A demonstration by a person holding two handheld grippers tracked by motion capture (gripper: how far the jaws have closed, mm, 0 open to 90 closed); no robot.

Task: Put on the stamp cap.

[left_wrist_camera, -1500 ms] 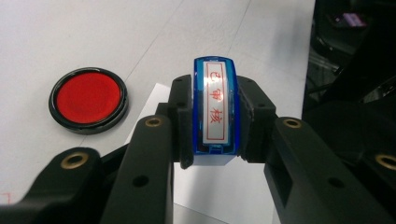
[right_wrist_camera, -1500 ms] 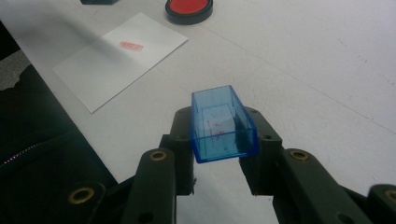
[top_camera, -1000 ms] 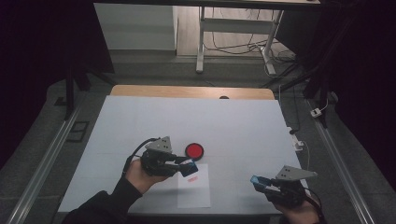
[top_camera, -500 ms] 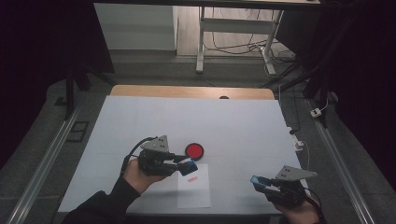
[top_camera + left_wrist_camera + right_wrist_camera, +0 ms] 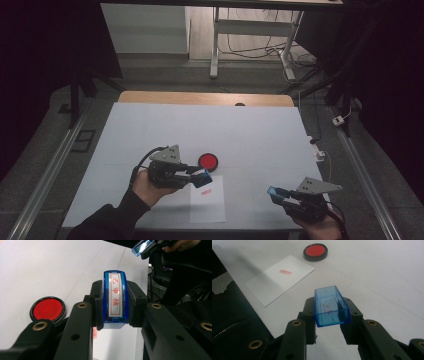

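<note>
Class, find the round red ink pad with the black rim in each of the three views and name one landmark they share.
High view: round red ink pad, mid-table.
Left gripper view: lower left, beside the claw.
Right gripper view: top centre.
Shared landmark: white paper sheet with a red stamp mark.

Room was pretty dim in the high view, with everything around the counter [image 5: 150,125] nearly black, while the counter's pale top caught soft, even light from above and cast hardly any shadows. The high view was a bit grainy. Both gripper views were brighter, but the near jaws went soft, and the far corners blurred.
</note>
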